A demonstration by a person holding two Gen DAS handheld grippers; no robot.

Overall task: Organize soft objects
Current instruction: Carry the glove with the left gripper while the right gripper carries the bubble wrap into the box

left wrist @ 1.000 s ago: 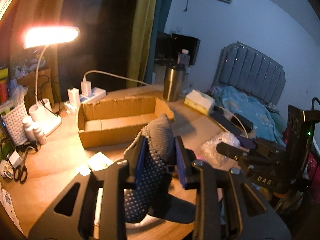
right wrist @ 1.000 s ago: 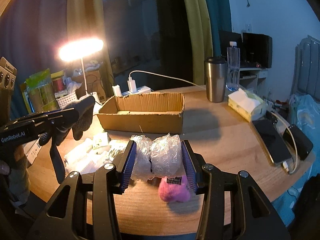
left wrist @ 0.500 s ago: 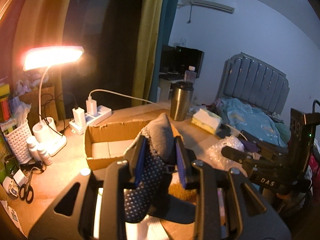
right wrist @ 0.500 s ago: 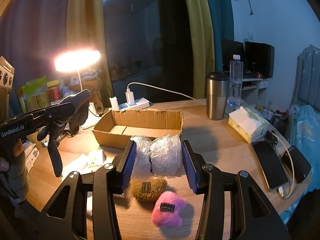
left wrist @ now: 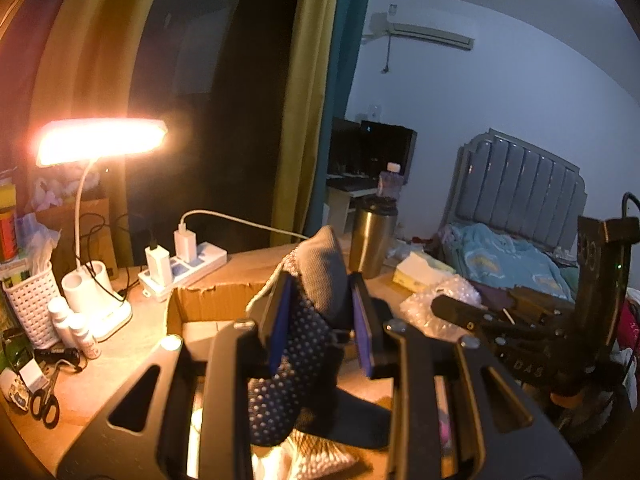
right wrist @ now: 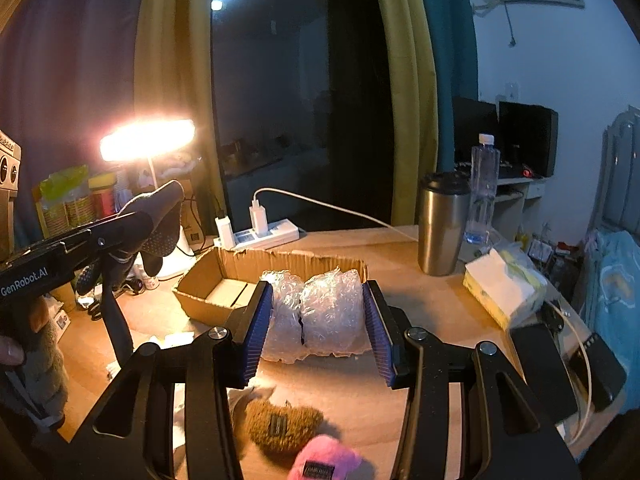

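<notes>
Starting at your left, your left hand-held gripper point(left wrist: 322, 316) is clamped on a dark knitted glove point(left wrist: 308, 320), pinched around its middle so the dotted palm hangs below the pads and the cuff stands up above them. Held that way, it hangs clear of the bench point(left wrist: 120, 364) and can likely be dropped straight into the cardboard box point(left wrist: 208, 312), which lies open-topped just ahead of it, beside the power strip point(left wrist: 188, 264).

Moving right, your right hand-held gripper point(right wrist: 318, 320) is squeezing a wad of bubble wrap point(right wrist: 316, 312) between its blue pads, also off the bench and near the box's front edge. The grip is wide because the wad is bulky and springy.

The right wrist view shows what the left one hides: the glove from the side, the box's empty floor, and two soft things waiting on the bench, a brown fuzzy pouch point(right wrist: 282, 426) and a pink fuzzy pouch point(right wrist: 324, 460) just beside it. The left view alone shows the bed point(left wrist: 516, 248) and a bag of white beads point(left wrist: 320, 452) under the glove.
</notes>
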